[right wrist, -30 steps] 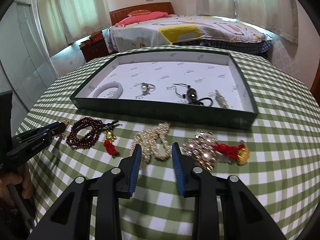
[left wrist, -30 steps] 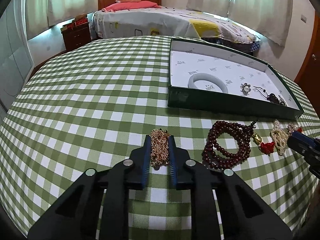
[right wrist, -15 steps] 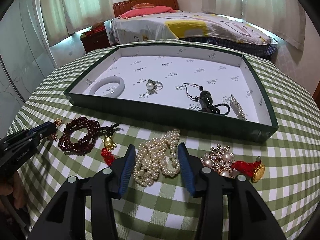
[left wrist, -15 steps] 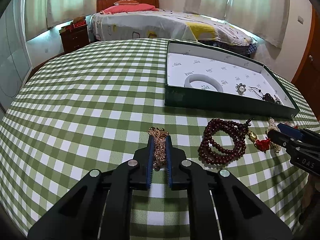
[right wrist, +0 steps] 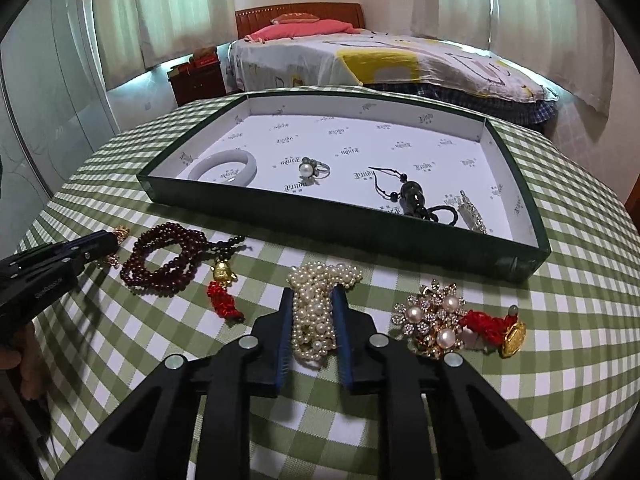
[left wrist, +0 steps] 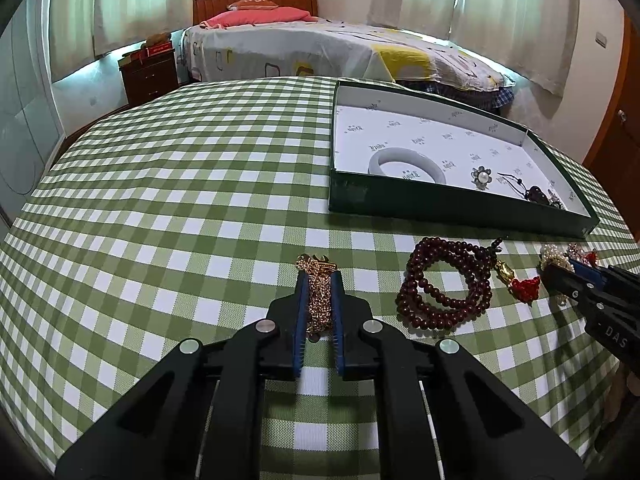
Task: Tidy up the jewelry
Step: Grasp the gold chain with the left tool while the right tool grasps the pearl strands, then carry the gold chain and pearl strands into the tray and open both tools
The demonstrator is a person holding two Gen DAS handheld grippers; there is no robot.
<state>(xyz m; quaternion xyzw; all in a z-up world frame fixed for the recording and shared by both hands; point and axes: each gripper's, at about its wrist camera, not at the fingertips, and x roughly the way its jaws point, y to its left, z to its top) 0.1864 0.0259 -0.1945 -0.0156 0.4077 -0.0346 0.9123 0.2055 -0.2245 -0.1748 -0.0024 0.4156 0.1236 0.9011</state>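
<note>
My left gripper [left wrist: 319,280] is shut on a gold chain [left wrist: 319,300] that lies on the checked tablecloth. My right gripper [right wrist: 313,294] is shut on a pearl necklace [right wrist: 316,304] on the cloth, just in front of the green tray [right wrist: 320,224]. The tray holds a white bangle [right wrist: 224,170], a pearl ring [right wrist: 312,170], a dark pendant on a cord [right wrist: 412,200] and a silver piece [right wrist: 472,212]. The tray also shows in the left wrist view [left wrist: 400,200].
A dark red bead string with a gold charm and red tassel [right wrist: 172,256] lies between the two grippers; it also shows in the left wrist view [left wrist: 448,284]. A pearl and gold brooch with a red knot [right wrist: 436,320] lies right of the pearls. A bed stands beyond the table.
My left gripper closed on the gold chain. My right gripper moved forward over the pearl necklace and closed on it.
</note>
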